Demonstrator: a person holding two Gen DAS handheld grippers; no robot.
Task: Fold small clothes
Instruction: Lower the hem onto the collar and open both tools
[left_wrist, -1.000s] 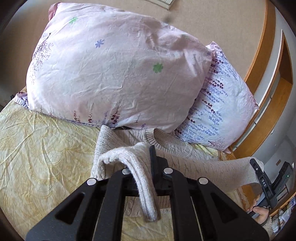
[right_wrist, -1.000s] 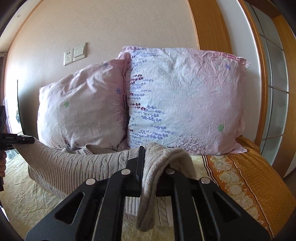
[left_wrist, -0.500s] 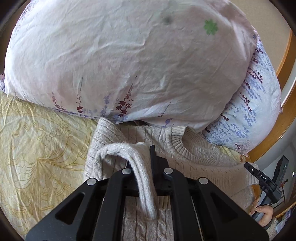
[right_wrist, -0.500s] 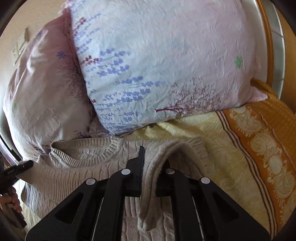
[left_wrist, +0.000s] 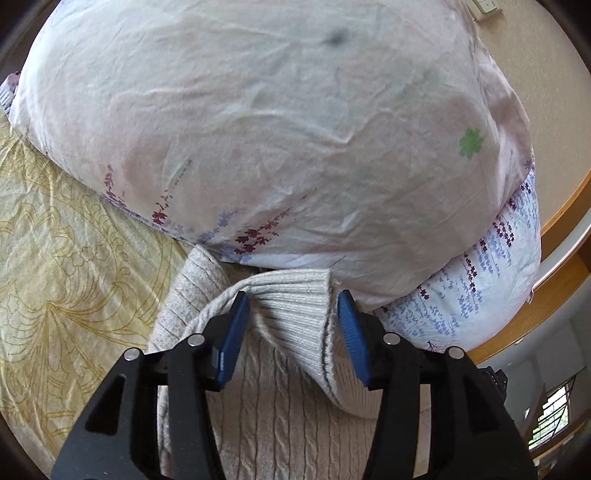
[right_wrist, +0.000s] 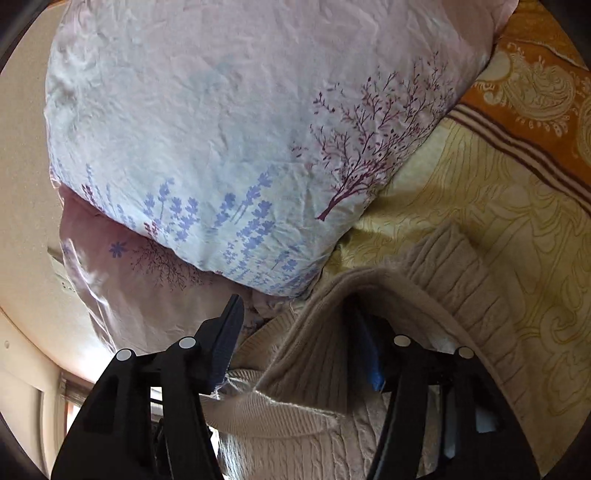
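A beige cable-knit sweater (left_wrist: 280, 417) lies on the yellow bedspread, its top edge against the pillows. My left gripper (left_wrist: 291, 328) is open, its blue pads either side of a ribbed fold (left_wrist: 295, 310) of the sweater that rests loose between them. My right gripper (right_wrist: 295, 339) is open too. A ribbed fold (right_wrist: 332, 332) of the sweater drapes over its right finger and hides most of the blue pad. The sweater (right_wrist: 461, 295) spreads to the right on the bed.
Two large flowered pillows stand close ahead: a pale pink one (left_wrist: 277, 129) and a white-blue one (right_wrist: 240, 129). The yellow patterned bedspread (left_wrist: 66, 277) runs left; its orange border (right_wrist: 535, 92) is at the right. A wooden frame (left_wrist: 554, 258) is beyond the pillows.
Both grippers have moved forward and down toward the pillows and have opened. The sweater folds they gripped now lie loose between or over the fingers.
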